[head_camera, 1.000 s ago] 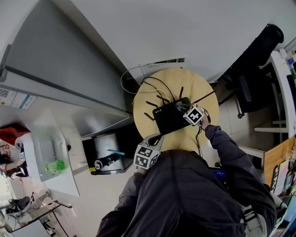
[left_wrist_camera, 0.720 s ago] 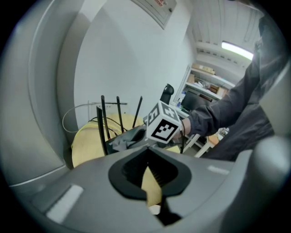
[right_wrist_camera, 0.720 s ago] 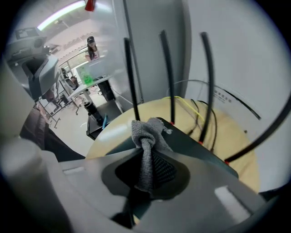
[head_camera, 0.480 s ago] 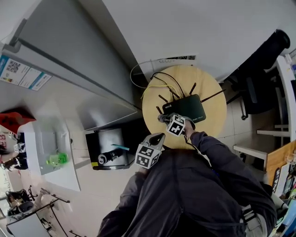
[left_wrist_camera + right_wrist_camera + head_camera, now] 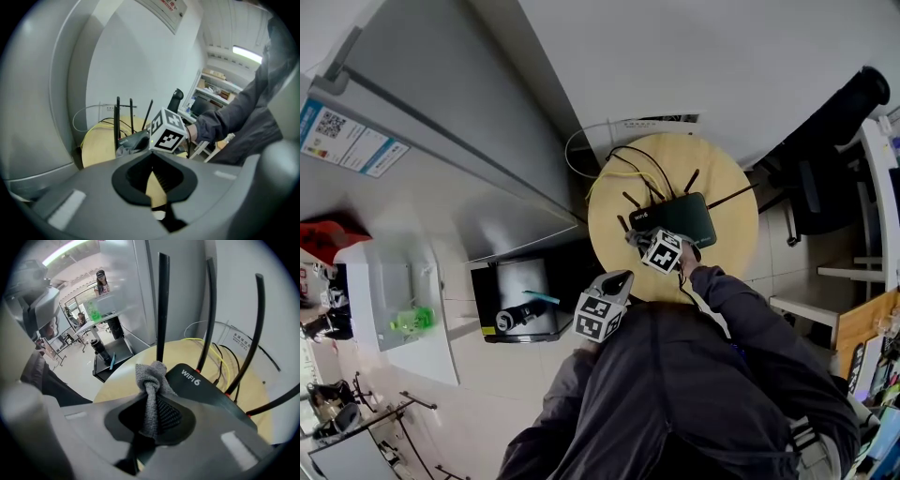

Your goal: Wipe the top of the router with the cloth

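Observation:
A black router (image 5: 682,216) with several upright antennas lies on a round wooden table (image 5: 727,192). My right gripper (image 5: 641,240) is at the router's near left end, shut on a grey knotted cloth (image 5: 150,378). In the right gripper view the cloth sticks out past the right gripper (image 5: 149,404) and hangs just over the corner of the router (image 5: 211,387), beside the "WiFi 6" print. My left gripper (image 5: 617,278) is held off the table's near edge, apart from the router. In the left gripper view the left gripper (image 5: 151,161) has its jaws together with nothing in them.
Yellow and black cables (image 5: 623,164) trail from the router's back to the wall. A dark office chair (image 5: 825,141) stands to the right. A black shelf with a dark bottle (image 5: 520,317) sits left of the table, beyond it a white desk (image 5: 394,319). People stand far off (image 5: 101,282).
Over the last second my right gripper carried the cloth from the router's right end across to its left near end. In the last half second it barely shifted. The left gripper stayed put.

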The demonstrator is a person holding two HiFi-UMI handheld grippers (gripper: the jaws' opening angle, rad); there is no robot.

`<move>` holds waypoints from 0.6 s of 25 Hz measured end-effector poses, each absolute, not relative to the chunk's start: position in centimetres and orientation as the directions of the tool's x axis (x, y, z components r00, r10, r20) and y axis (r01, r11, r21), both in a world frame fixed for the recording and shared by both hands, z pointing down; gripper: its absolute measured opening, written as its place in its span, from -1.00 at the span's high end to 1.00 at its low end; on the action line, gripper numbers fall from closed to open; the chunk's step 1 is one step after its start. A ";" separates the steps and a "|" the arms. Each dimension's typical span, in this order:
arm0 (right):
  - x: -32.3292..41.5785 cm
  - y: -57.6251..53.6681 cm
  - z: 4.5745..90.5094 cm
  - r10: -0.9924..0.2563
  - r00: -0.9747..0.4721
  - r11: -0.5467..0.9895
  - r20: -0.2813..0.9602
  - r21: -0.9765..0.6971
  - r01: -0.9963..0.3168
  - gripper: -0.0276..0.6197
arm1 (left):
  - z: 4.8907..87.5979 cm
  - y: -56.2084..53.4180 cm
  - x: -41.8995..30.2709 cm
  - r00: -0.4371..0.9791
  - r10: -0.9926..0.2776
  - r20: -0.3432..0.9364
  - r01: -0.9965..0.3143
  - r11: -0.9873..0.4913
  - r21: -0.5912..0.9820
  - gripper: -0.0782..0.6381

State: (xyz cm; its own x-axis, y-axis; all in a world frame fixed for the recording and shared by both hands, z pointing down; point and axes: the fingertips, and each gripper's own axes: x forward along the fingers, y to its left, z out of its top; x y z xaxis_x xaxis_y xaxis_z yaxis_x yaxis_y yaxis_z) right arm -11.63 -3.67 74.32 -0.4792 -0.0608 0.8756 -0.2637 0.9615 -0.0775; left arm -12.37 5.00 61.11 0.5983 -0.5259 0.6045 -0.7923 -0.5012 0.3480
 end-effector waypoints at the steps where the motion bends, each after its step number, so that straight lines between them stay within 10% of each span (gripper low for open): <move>1: -11.1 -3.8 74.4 -0.061 -0.478 0.960 0.876 -0.080 -0.269 0.80 | 61.1 4.9 -12.0 0.600 -0.524 0.605 -0.791 -0.503 0.348 0.78; 15: -3.6 -7.1 74.5 -0.078 -0.484 0.936 0.872 -0.103 -0.338 0.79 | 61.4 2.8 -7.6 0.607 -0.488 0.627 -0.778 -0.525 0.344 0.78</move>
